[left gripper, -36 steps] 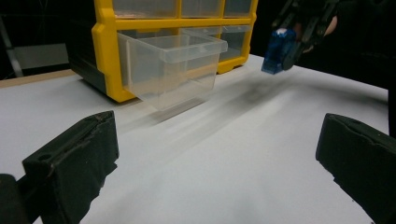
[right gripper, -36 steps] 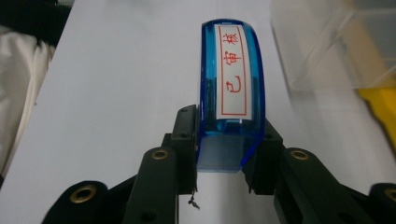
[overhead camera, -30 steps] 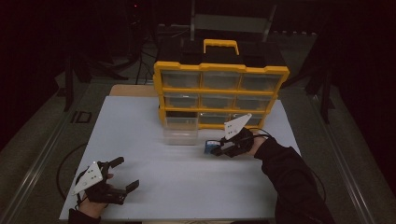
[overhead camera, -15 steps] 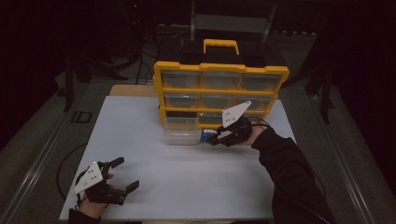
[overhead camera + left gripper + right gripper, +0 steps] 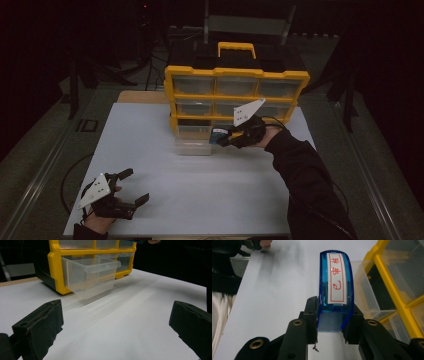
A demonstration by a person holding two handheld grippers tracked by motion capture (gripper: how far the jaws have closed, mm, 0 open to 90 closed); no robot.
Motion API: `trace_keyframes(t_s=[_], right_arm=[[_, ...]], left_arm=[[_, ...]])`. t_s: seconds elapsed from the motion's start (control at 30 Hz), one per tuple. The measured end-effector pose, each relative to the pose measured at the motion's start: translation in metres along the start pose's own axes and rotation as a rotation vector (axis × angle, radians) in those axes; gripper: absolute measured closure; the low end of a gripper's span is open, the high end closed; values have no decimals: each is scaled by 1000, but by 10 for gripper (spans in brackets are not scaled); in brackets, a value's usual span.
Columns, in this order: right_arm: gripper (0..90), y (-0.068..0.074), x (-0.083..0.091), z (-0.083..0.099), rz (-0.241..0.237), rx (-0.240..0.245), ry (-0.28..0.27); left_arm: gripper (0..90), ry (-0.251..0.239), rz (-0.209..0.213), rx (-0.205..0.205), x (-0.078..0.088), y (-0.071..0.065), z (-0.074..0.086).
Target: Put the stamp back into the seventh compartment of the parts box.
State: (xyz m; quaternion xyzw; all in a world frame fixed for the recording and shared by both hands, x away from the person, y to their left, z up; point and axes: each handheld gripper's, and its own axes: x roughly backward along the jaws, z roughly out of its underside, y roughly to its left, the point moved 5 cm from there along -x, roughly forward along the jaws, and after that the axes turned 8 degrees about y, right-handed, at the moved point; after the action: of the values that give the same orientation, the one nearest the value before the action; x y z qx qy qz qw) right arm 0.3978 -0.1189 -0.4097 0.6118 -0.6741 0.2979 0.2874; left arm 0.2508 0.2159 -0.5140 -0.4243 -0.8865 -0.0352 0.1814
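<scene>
A dim workshop or lab set up for recording.

A white table [image 5: 200, 180] fills the middle of the frame, carrying a yellow parts cabinet [image 5: 237, 100] of clear drawers; dark stands [image 5: 75, 75] and cables [image 5: 70, 175] sit on the floor at upper and lower left.

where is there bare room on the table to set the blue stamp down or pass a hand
The white table top is bare between the left claw and the sleeve, and along its left side beside the yellow organizer. It is crowded where the right claw holds the blue stamp by the pulled-out clear drawer.
</scene>
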Motion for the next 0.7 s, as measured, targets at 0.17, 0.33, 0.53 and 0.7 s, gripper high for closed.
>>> trace_keyframes(t_s=[0.17,0.33,0.53,0.7], right_arm=[[695,-5,1,-8,11,-18,-6],[695,-10,-1,-16,18,-39,-16],[695,-15,-4,-25,32,-50,-12],[694,-19,-8,-32,32,-70,-4]], left_arm=[[0,0,1,0,0,0,0],[0,-1,1,0,0,0,0],[0,-1,3,1,0,0,0],[0,0,5,1,0,0,0]])
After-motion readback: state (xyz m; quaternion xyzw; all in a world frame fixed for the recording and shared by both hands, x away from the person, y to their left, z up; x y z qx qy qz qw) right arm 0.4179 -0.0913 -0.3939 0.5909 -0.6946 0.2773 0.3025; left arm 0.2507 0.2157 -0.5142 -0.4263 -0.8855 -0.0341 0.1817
